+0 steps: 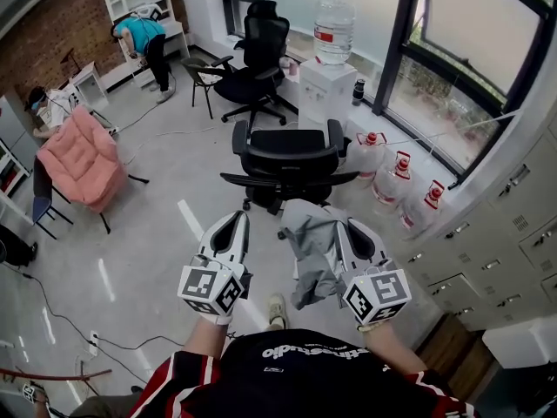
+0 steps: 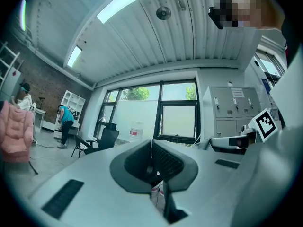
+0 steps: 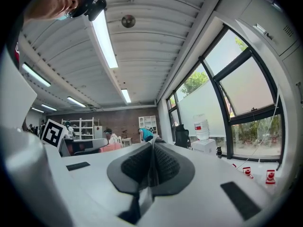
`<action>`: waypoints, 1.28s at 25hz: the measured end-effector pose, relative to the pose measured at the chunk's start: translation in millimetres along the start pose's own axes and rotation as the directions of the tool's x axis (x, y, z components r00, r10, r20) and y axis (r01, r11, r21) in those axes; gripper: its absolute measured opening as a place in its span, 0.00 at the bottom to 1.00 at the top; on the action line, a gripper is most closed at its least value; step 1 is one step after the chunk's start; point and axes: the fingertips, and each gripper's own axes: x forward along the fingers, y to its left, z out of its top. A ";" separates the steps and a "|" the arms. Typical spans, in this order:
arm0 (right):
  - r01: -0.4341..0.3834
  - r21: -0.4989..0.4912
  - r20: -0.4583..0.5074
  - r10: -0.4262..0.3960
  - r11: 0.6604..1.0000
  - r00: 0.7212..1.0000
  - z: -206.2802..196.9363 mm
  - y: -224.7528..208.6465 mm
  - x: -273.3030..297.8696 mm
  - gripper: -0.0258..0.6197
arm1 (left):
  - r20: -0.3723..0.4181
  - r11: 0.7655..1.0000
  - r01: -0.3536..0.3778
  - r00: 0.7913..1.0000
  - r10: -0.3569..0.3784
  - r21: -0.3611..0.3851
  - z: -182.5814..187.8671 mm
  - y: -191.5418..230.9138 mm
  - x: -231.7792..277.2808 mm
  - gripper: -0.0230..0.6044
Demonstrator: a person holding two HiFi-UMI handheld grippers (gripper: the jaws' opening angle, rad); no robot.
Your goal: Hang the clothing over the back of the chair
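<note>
We stand on a glossy grey floor [image 1: 139,268] in an office with a brick wall at the far left and tall windows ahead. At the left sits a pink padded armchair [image 1: 80,159]. Nearer us, the left gripper [image 1: 237,221] points forward; in its own view [image 2: 151,144] we see its ribbed black pads pressed together at the tip with nothing between them. Straight ahead stands a black mesh office chair [image 1: 287,151], its back bare. Just on our side of it hangs the crumpled grey clothing [image 1: 312,249], off the floor and dangling from the right gripper [image 1: 341,226]. In the right gripper view [image 3: 152,144] the pads are clamped on a thin fold of that cloth. At the right runs a row of grey metal lockers [image 1: 509,225].
</note>
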 end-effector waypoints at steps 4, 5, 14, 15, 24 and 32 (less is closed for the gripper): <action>0.013 -0.011 0.006 -0.013 1.000 1.000 15.1 -9.0 41.4 0.07 | 0.009 1.000 0.019 1.000 -0.020 0.021 17.4 22.0 36.9 0.08; 0.020 -0.011 0.008 -0.019 1.000 1.000 18.3 -11.8 51.2 0.07 | 0.008 0.999 0.023 1.000 -0.024 0.031 20.6 27.5 45.1 0.08; 0.057 -0.031 0.022 -0.057 0.998 0.998 41.1 -30.9 143.4 0.07 | 0.010 0.998 0.043 0.999 -0.043 0.039 40.8 95.8 112.3 0.08; 0.062 -0.035 0.026 -0.061 0.997 0.998 44.4 -31.8 153.2 0.07 | 0.013 0.998 0.047 0.999 -0.047 0.038 43.8 103.3 118.9 0.08; 0.099 -0.063 0.034 -0.097 0.993 0.995 48.3 -34.8 226.5 0.07 | 0.027 0.996 0.087 0.996 -0.088 0.020 41.4 163.4 168.1 0.08; 0.089 -0.083 0.009 -0.088 0.993 0.996 44.6 -37.7 264.9 0.07 | 0.010 0.996 0.091 0.996 -0.091 -0.024 24.1 187.1 190.5 0.08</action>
